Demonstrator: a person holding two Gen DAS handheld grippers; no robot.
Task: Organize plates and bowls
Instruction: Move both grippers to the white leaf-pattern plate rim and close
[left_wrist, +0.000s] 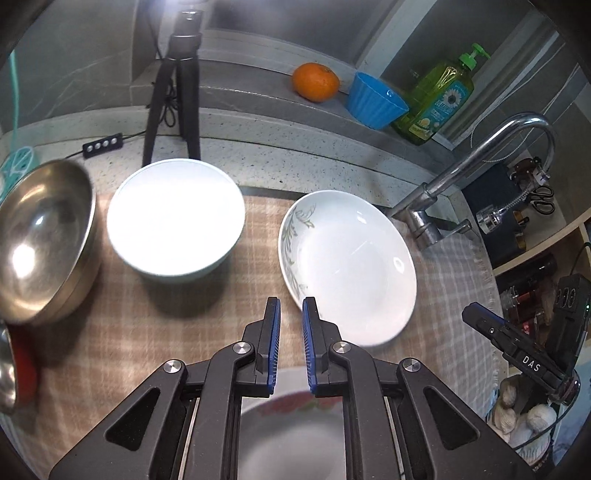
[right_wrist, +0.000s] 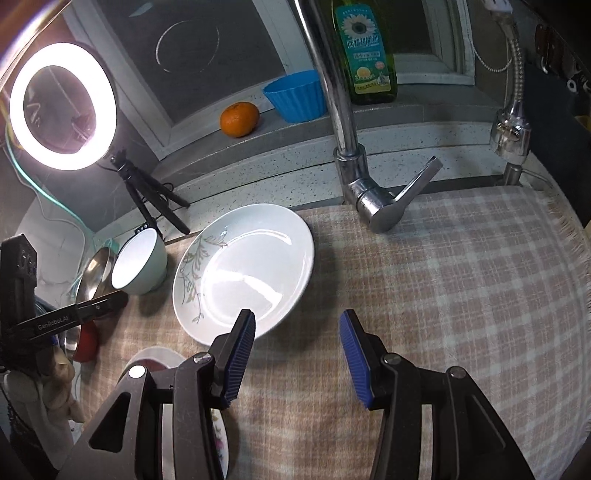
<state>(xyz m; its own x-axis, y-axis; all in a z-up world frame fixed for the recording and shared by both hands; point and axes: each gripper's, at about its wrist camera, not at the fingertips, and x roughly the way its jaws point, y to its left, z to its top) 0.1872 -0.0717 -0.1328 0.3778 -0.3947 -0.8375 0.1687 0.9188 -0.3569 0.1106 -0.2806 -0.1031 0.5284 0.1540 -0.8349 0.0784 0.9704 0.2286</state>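
at the far left we see a steel bowl on the checked cloth, and just right of it a white bowl, upright, close beside but whether they touch we cannot tell. behind them stands a tripod on the counter. our left gripper hangs over the cloth between the white bowl and the plate — its jaws nearly together, a narrow gap, nothing in it. below it a second, flowered dish shows blurred. the plate, with a leaf pattern on its rim, lies flat on the cloth near the tap. on the sill behind sit an orange, a blue cup and a soap bottle. our right gripper hovers at the plate's near right edge — jaws apart, empty, the left finger over the rim.
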